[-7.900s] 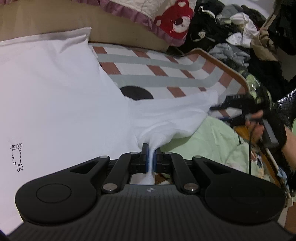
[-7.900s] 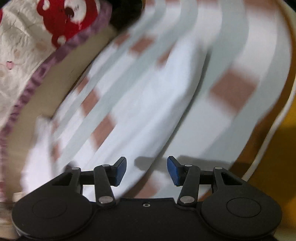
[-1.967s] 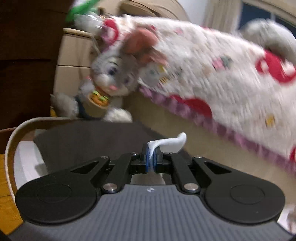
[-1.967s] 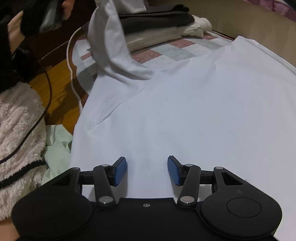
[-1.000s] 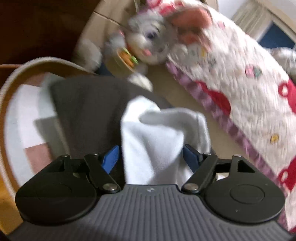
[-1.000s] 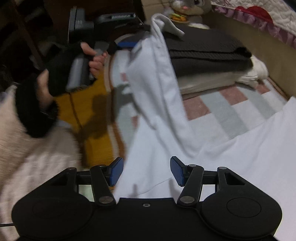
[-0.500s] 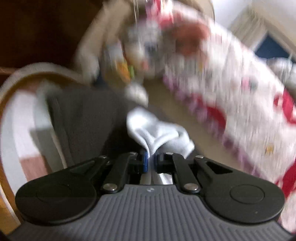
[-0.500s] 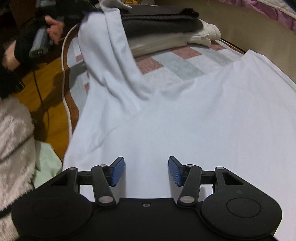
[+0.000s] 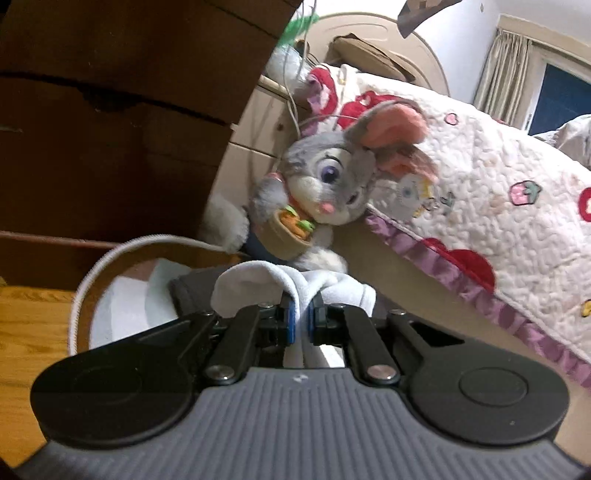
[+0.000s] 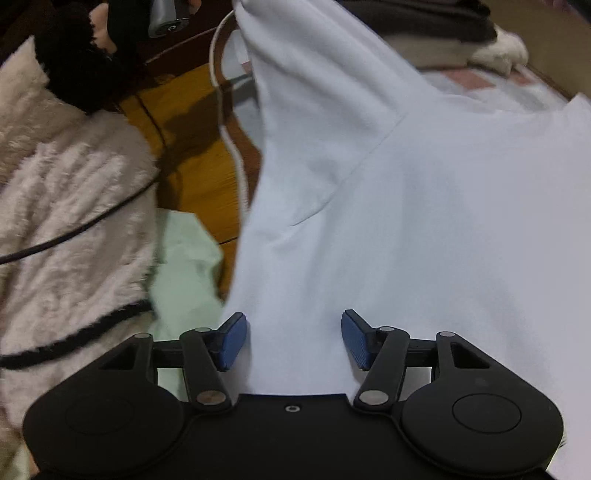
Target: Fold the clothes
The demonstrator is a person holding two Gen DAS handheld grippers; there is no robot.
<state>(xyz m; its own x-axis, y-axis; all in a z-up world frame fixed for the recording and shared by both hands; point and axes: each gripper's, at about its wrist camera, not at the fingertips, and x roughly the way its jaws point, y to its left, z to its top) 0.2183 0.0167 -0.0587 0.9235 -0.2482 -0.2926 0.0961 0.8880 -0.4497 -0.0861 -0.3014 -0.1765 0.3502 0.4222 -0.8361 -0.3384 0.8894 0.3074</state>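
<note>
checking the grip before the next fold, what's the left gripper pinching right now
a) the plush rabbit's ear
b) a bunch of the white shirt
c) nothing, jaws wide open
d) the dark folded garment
b: in the left wrist view the left gripper has its blue pads closed on a bunched fold of the white shirt; the plush rabbit sits apart behind it.

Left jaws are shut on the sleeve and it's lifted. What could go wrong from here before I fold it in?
1. The left gripper pinches only a small bunch of the white shirt, so the cloth may slip out if pulled hard.
2. The right gripper hangs open over the shirt body, not pressing it, so lifting the sleeve may drag the whole shirt toward the mat edge.
3. The sleeve could catch the dark folded stack behind it.
</note>
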